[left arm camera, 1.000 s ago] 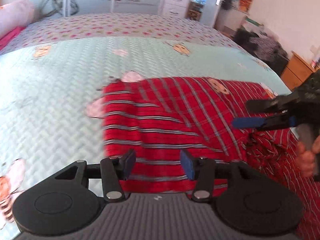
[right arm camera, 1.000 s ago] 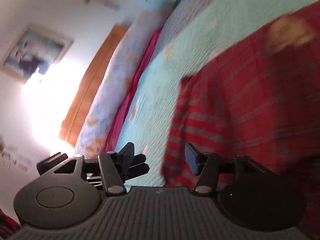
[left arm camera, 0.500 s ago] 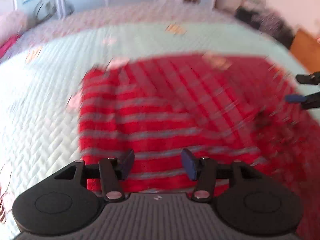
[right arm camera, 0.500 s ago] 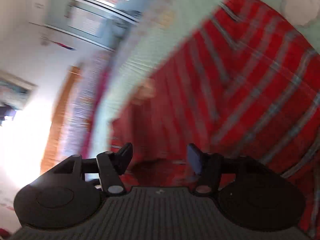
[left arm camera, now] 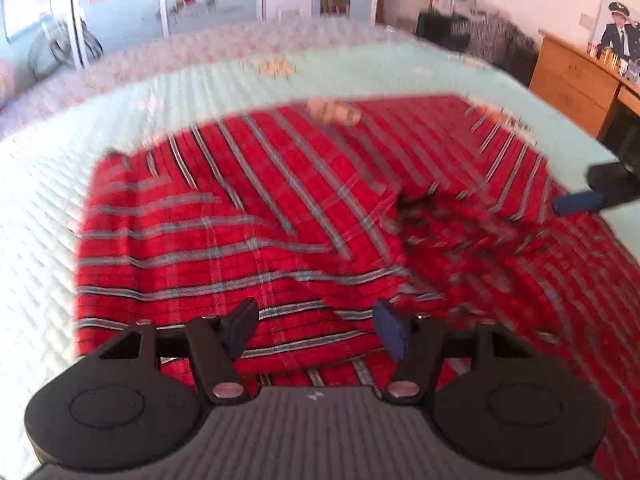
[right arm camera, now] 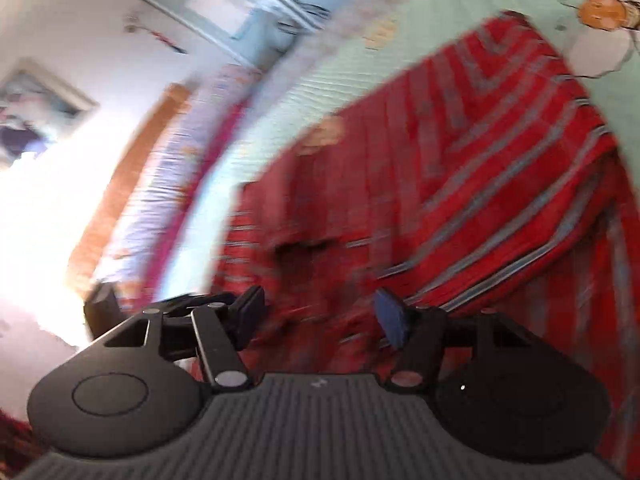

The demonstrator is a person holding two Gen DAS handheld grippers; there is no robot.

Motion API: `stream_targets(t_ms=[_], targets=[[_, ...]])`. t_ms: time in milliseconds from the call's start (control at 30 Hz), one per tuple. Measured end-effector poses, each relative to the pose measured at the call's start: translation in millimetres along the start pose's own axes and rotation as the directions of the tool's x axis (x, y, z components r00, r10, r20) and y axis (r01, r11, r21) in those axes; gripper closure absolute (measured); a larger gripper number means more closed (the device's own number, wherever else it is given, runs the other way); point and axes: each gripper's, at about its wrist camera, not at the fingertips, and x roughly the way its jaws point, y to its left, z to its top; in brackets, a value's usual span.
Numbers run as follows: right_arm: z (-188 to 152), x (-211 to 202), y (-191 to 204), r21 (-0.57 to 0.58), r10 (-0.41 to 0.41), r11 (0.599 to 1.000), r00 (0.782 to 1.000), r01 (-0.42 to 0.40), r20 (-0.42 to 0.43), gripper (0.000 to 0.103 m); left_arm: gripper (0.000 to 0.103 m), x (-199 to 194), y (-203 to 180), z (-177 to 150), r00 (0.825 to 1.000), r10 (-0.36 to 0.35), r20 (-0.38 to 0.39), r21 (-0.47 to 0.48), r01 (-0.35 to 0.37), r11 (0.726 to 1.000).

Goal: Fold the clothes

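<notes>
right wrist view is smeared, so the red striped garment (right arm camera: 500,184) on the quilt (right arm camera: 460,4) looks perhaps rumpled; left gripper (left arm camera: 314,326) and right gripper (right arm camera: 320,312) both gape, empty.

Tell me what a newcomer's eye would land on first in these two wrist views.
The red striped garment dominates, spread over the pale green quilted bedspread and filling the middle of both views. Next come the two open grippers: the left gripper in the foreground above the garment's near edge, and the right gripper likewise low over the cloth, neither holding any fabric. In the right wrist view, a bright glare washes out the left side.
</notes>
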Motion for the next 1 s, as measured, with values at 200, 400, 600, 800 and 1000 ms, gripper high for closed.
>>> stream_targets(t_ms=[200,400,600,800,1000], targets=[[-40,-22,22,0.043,0.09,0.995,0.995,-0.092,0.046,0.036,0.036,-35,-16,-34,0.995,0.076,-0.058,-0.05,-0.079,0.996],[-72,-55,-11,0.202,-0.04,0.979,0.994,0.018,0.105,0.03,0.035,-35,-10,-86,0.982,0.091,-0.167,-0.151,-0.117,0.982],[-100,-76,-30,0.258,-0.14,0.959,0.987,0.116,0.078,0.057,0.035,-55,-24,-90,0.964,0.135,-0.231,-0.165,-0.176,0.971],[-132,-105,-35,0.291,-0.193,0.941,0.98,0.17,0.054,0.05,0.035,-86,-43,-122,0.962,0.131,-0.238,-0.206,-0.182,0.962],[-166,-122,16,0.195,-0.007,0.981,0.992,-0.018,0.128,0.031,0.035,-121,-84,-145,0.977,0.101,-0.187,-0.206,-0.14,0.969]])
